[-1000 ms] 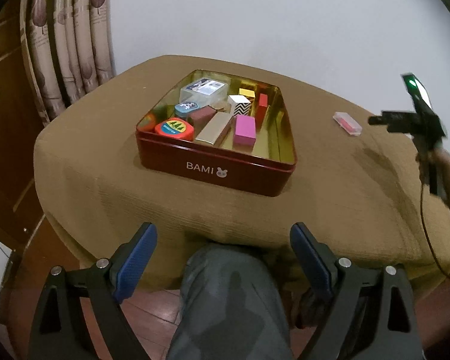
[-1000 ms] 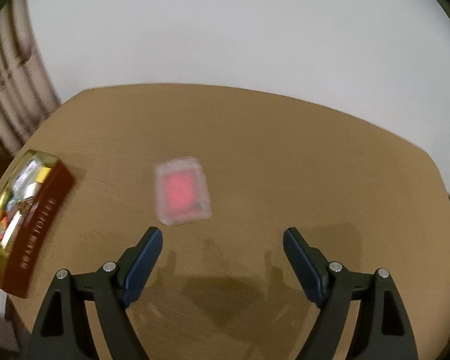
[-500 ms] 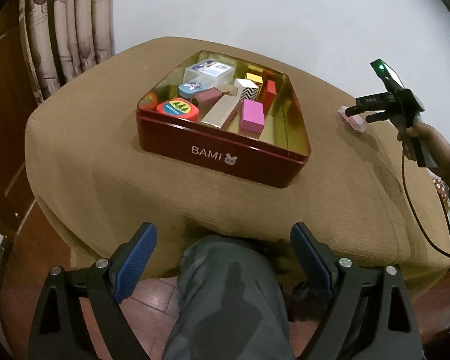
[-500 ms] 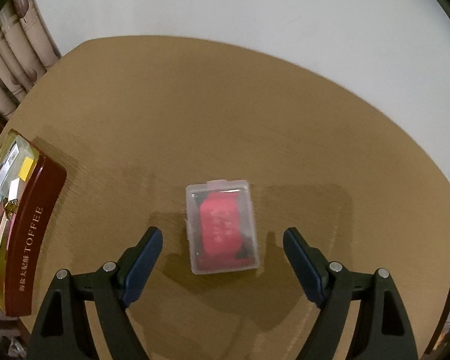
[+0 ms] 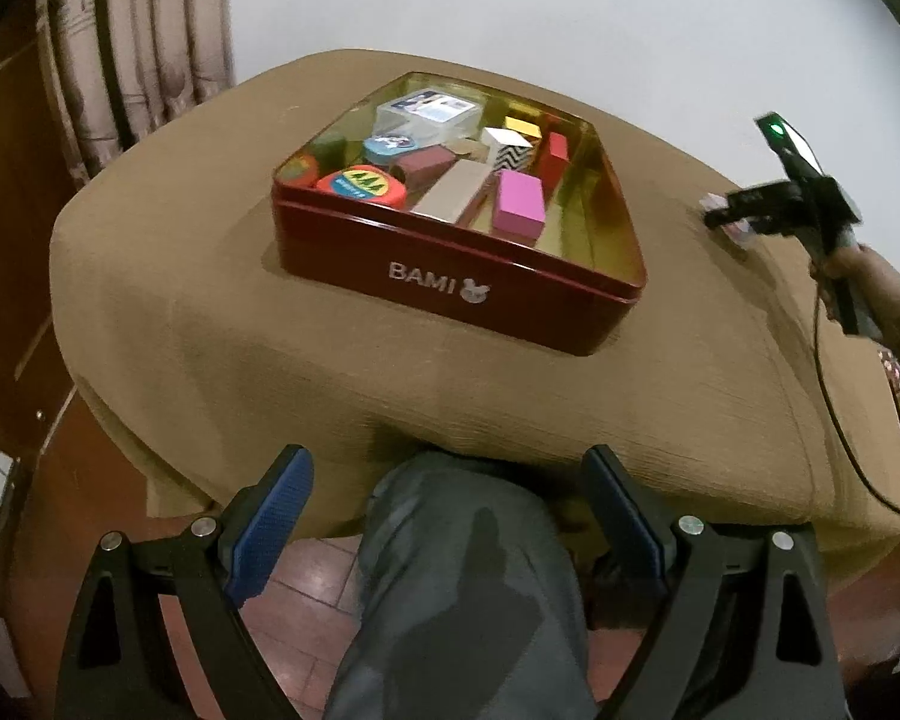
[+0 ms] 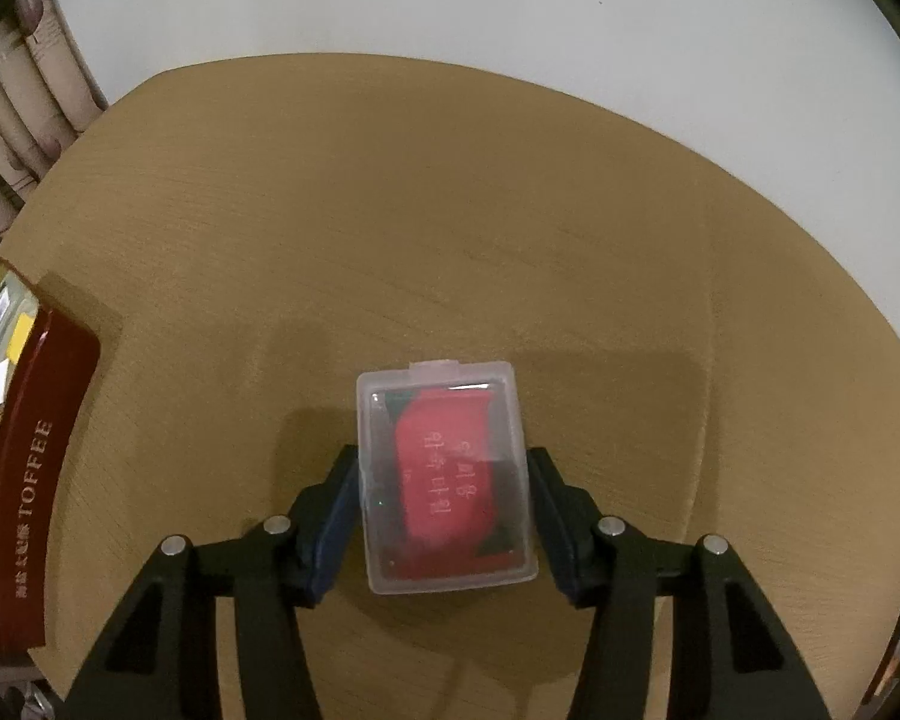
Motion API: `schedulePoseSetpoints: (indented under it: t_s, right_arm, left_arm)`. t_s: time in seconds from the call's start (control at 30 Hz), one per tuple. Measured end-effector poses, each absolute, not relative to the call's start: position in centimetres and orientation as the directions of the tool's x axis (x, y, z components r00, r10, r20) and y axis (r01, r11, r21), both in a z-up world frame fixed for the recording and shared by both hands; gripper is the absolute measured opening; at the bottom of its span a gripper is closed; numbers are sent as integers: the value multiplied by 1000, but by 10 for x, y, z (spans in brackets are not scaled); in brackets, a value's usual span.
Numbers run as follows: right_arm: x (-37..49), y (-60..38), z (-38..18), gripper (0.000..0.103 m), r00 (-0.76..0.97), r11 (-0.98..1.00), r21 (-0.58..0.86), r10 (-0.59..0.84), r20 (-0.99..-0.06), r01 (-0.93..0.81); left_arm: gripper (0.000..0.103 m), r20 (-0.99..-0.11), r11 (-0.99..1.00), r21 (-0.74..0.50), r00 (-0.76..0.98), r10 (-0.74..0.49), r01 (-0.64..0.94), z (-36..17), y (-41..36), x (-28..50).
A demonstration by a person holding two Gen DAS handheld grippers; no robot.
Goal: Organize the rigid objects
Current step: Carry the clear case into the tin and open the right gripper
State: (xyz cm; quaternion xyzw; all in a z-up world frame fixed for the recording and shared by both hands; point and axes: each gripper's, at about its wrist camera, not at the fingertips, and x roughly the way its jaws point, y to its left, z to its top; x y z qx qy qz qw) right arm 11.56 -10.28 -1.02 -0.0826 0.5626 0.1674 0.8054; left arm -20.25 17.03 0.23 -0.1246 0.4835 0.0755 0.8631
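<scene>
The table (image 6: 510, 210) wears a tan cloth, and its round edge runs along the white wall at 12 o'clock; lots of bare cloth lies all around the clear plastic case (image 6: 444, 474), out to the far edge and over to 3 o'clock. At 9 o'clock in the right wrist view sits the red tin (image 6: 36, 468), well apart from the case; the left wrist view shows one tin (image 5: 450, 276) only, near the middle of the table, with bare cloth in front of it down to the near edge.

Inside the tin I count one pink block (image 5: 517, 204), one red block (image 5: 553, 155), one zigzag box (image 5: 507, 151), one long tan box (image 5: 450, 195), one round red tape measure (image 5: 360, 185) and one clear box (image 5: 429, 114); some others are too packed to count.

There is one clear case, with a red card inside; the right gripper (image 6: 444, 516) has its two fingers squeezed against the case's left and right sides; the case looks flat on the cloth.

The left gripper (image 5: 447, 510) is spread wide and grips nothing; it hangs off the near edge over a knee (image 5: 468, 570), with the tin far off at 12 o'clock.
</scene>
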Motion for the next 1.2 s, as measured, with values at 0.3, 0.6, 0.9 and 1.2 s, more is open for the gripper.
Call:
schedulePoseSetpoints:
  t_s: [0.3,0.6,0.9,1.2]
  right_arm:
    - [65,-95,57,55,324,872,211,374,-869,-441]
    - [-19,44,120,55,113,582,290,557,-823,-759]
    - [-56,93,80,55,25,489,242,478,-878,-838]
    - [-68,121,49,55,33,487,194,419,-907,-851]
  left_arm:
    - [88,-856,941,-165,516,13,-296,6,181,-205]
    - [88,-870,931,-135,491,53,-340,7,190,-204]
    - [88,-864,933,-77,491,113,-351,12,200,-202]
    - [88,-871,940,-47,475,128,-339,10,198,-199]
